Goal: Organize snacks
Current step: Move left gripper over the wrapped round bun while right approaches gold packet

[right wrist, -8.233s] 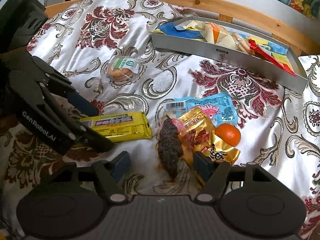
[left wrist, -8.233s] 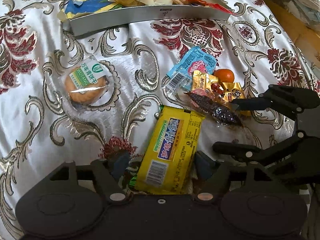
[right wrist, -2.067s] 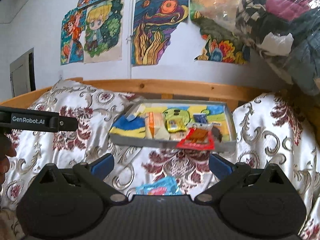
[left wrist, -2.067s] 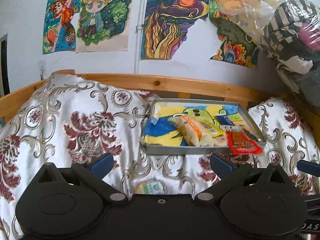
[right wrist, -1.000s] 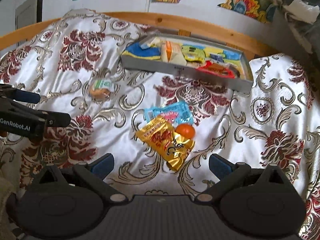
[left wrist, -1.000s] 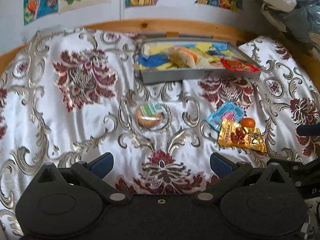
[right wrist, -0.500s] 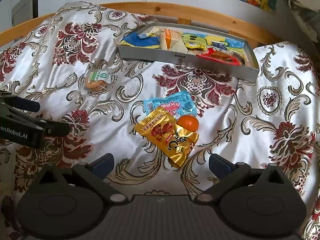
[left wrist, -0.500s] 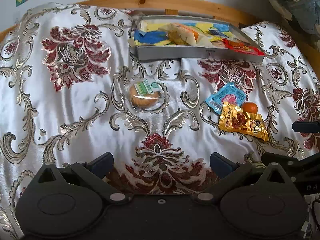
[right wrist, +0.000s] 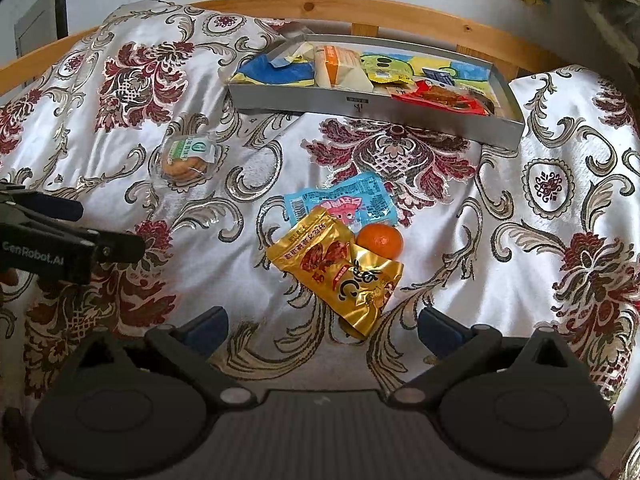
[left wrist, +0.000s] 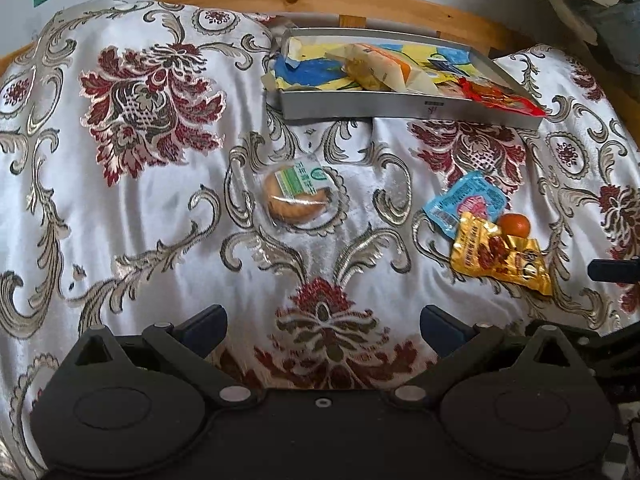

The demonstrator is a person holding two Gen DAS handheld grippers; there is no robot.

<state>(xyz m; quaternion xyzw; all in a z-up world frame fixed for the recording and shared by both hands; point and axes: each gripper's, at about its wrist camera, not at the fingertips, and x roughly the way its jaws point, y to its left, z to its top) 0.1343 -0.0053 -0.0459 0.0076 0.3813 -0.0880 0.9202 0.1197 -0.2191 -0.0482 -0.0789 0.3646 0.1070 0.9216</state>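
Note:
A grey metal tray holding several snack packets sits at the far side of the bed. On the floral bedspread lie a wrapped round biscuit, a blue packet, a gold packet and a small orange. My left gripper is open and empty, well short of the biscuit. My right gripper is open and empty, just short of the gold packet.
A wooden bed rail runs behind the tray, with a painted wall above. The left gripper's fingers show at the left edge of the right wrist view, and the right gripper's finger at the right edge of the left wrist view.
Both grippers have tilted down from the wall and tray toward the bedspread and come lower and closer to the loose snacks. The yellow bar and dark snack seen earlier are off the bedspread.

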